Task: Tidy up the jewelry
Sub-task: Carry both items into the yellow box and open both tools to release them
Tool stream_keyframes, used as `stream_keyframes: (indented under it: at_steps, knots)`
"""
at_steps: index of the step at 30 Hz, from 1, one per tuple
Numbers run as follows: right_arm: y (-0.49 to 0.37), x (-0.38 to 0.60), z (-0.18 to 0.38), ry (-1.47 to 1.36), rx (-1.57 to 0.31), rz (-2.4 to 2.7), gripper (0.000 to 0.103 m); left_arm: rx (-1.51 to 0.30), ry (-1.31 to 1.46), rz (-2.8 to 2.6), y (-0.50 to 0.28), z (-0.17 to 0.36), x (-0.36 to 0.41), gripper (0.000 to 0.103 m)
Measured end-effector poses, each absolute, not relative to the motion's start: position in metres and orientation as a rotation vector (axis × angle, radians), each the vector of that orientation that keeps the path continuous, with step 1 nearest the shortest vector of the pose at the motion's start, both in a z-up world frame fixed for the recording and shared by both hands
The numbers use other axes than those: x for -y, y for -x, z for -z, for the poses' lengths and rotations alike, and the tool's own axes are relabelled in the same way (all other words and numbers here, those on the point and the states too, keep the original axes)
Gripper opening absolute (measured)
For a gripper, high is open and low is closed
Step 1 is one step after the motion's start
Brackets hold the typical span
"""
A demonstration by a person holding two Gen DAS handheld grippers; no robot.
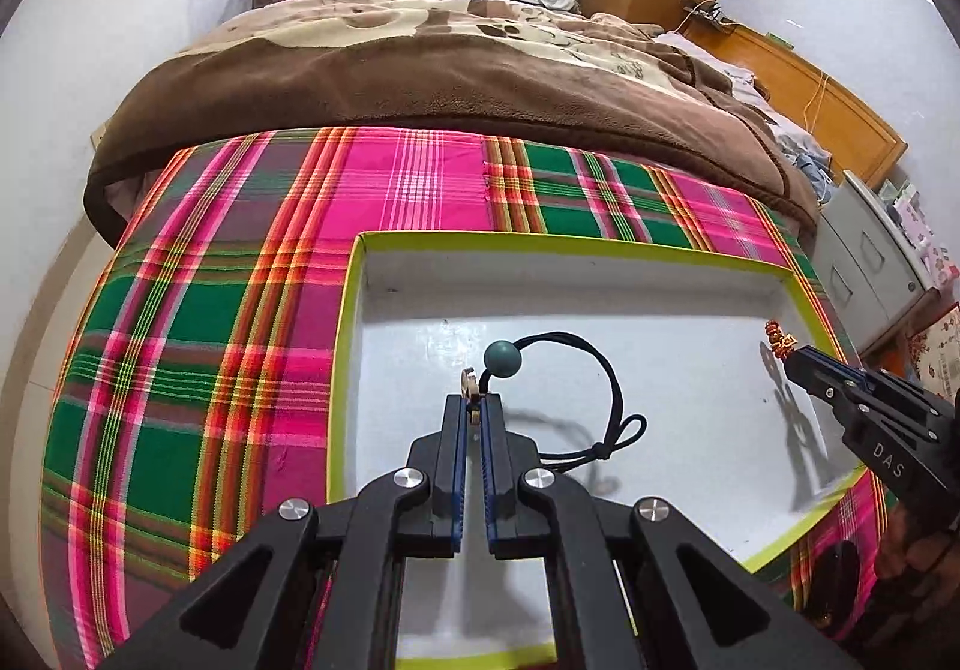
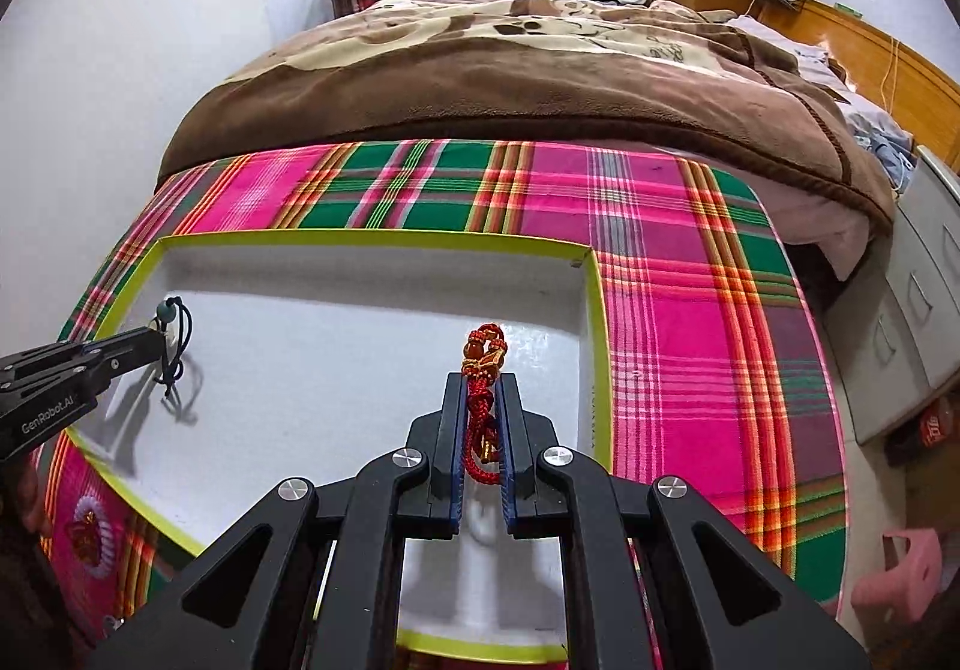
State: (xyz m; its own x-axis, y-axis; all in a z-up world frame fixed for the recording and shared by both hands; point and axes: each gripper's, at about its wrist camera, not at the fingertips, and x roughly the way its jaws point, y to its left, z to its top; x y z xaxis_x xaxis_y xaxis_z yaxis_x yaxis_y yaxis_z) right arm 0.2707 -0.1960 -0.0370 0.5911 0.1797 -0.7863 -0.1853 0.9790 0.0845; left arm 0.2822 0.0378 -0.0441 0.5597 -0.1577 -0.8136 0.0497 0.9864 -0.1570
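My left gripper (image 1: 476, 405) is shut on a black cord bracelet with a teal bead (image 1: 503, 360) and a small pale charm, held above the white box (image 1: 600, 250) with a lime-green rim. Its cord loop (image 1: 612, 400) hangs to the right. My right gripper (image 2: 483, 388) is shut on a red braided bracelet with gold and amber beads (image 2: 483, 352), also above the box (image 2: 372, 241). Each gripper shows in the other's view: the right one (image 1: 786, 355) at the box's right side, the left one (image 2: 161, 337) at its left side.
The box lies on a pink and green plaid cloth (image 1: 210, 310) over a table. A bed with a brown blanket (image 1: 420, 70) lies beyond. A grey cabinet (image 1: 870, 262) stands at the right. Another jewelry piece (image 2: 87, 535) lies on the cloth at the lower left.
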Motion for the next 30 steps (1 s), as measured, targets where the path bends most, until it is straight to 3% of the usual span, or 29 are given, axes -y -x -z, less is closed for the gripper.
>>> stream_keyframes:
  at_steps: [14,19,21,24,28,30]
  knots:
    - [-0.273,0.195,0.038,0.001,-0.918,-0.21,0.01,-0.998,0.108,0.106,-0.285,0.047,-0.036,0.008]
    - [-0.272,0.196,0.035,-0.002,-0.906,-0.215,0.018,-0.996,0.121,0.109,-0.284,0.046,-0.036,0.011]
    - [-0.271,0.196,0.034,-0.004,-0.904,-0.218,0.018,-0.992,0.124,0.111,-0.283,0.045,-0.036,0.02]
    - [-0.267,0.195,0.031,-0.006,-0.895,-0.228,0.02,-0.976,0.147,0.134,-0.279,0.04,-0.038,0.025]
    - [-0.259,0.199,0.025,-0.026,-0.876,-0.241,0.04,-0.949,0.166,0.167,-0.268,0.03,-0.039,0.037]
    - [-0.252,0.201,0.02,-0.039,-0.863,-0.245,0.04,-0.928,0.173,0.178,-0.259,0.023,-0.039,0.039]
